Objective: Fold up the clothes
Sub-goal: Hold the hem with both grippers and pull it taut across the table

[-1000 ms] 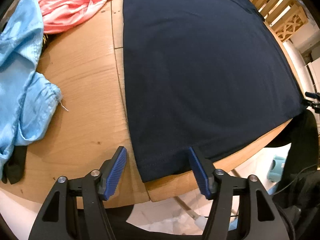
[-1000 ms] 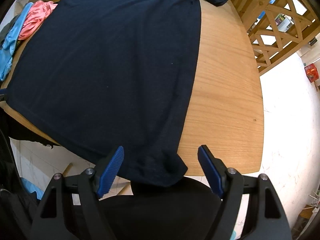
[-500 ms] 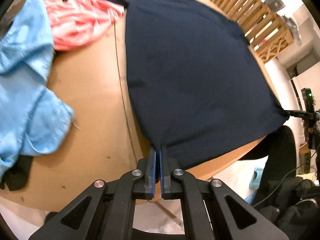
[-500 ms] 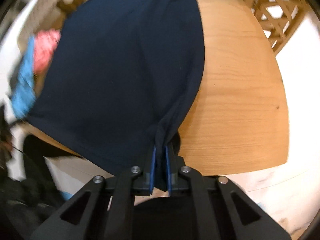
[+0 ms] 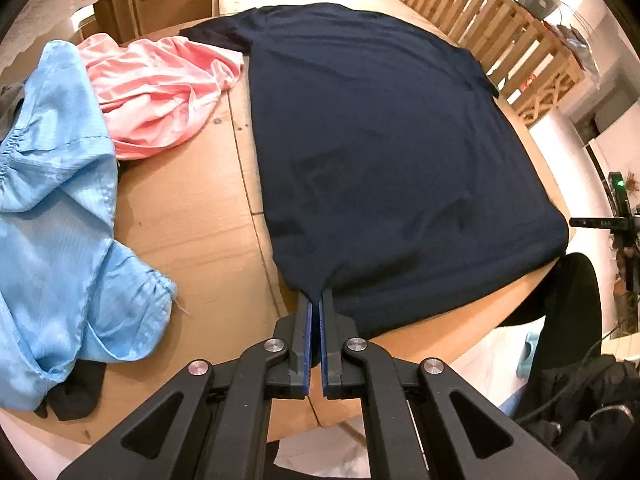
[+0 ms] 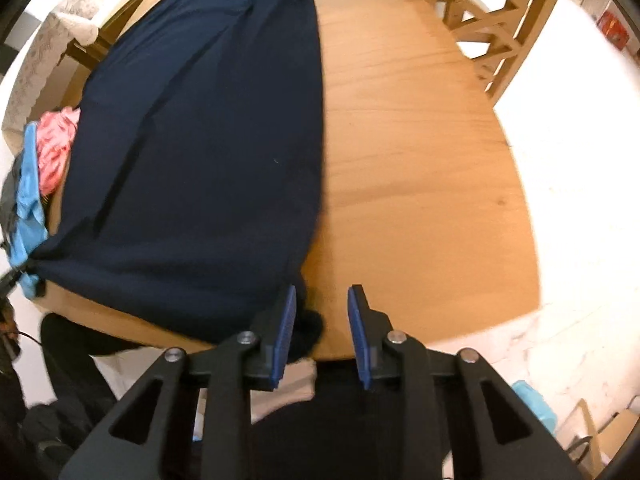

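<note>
Navy T-shirt (image 5: 380, 152) lies flat, frame centre. Left gripper (image 5: 315, 300) clamps its hem corner; right gripper (image 6: 321, 304) is opening, apparently released. A one-sided lift may skew the fold.

Plain navy T-shirt (image 5: 384, 152), light blue garment (image 5: 52, 208), pink garment (image 5: 156, 92), tan wood-grain table (image 6: 420, 200), blue gripper pads (image 6: 285, 332)

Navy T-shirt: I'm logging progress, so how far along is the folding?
Done: the navy cotton T-shirt lies spread flat on the wooden table. In hand: the left gripper pinches its hem; the right gripper is opening, nothing gripped. Left: every fold.
</note>
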A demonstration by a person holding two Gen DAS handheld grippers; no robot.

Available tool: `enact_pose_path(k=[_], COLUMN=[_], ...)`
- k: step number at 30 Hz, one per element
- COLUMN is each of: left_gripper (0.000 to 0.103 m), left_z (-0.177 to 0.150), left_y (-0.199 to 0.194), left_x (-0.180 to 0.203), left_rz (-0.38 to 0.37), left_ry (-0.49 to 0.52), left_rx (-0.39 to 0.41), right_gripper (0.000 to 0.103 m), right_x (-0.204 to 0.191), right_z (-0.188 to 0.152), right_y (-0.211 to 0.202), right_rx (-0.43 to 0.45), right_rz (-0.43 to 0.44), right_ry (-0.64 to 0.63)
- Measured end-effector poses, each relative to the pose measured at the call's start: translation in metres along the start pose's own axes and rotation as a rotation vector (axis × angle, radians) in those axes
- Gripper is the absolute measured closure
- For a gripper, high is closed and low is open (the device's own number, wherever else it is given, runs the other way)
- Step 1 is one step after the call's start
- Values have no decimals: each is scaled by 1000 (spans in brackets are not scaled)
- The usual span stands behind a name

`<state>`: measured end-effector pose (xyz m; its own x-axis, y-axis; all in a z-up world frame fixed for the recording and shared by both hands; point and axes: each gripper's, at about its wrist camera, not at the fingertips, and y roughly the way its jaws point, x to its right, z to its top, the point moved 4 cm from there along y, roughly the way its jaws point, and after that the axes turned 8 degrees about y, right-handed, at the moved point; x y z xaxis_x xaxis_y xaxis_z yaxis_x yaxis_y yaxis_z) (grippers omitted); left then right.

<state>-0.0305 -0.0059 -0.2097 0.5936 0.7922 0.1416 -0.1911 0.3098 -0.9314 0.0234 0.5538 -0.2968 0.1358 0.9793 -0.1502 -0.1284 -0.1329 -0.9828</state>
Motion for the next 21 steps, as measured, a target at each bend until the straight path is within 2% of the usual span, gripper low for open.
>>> enact_pose_path(k=[2,7,9,15,16,17,18,21], left_gripper=[101,101,101,101,101,101,101,101], left_z=[-1,0,1,1,2,3,4,7], left_y=[2,2,1,-4,-5,-8,-11,-30], left_x=[-1,-8,-9,-8,-8,-8,-7,-5], left_rz=[5,6,7,17,18,16,13,-18], left_ry=[3,-11,-8,1,1,4,8,4], left_rx=[-11,-15,-16,-22,-21,-17,-12,13], right_gripper=[76,75,75,75,79,97,97,97], right_x=[-8,-29,-24,-46,-48,-49,-49,-46], right_z=[-12,-30,-20,-22,-23,-23,-22,-14], right_y=[-2,19,33,51,52,52,46,11], right_rx=[-6,-33,-41,-42,-60,-86,-97,-91], right_rz=[2,-60,-58,-63,-45,-12,50,307], right_ry=[-71,-239,-275,-423,-416,-396,-354,-172])
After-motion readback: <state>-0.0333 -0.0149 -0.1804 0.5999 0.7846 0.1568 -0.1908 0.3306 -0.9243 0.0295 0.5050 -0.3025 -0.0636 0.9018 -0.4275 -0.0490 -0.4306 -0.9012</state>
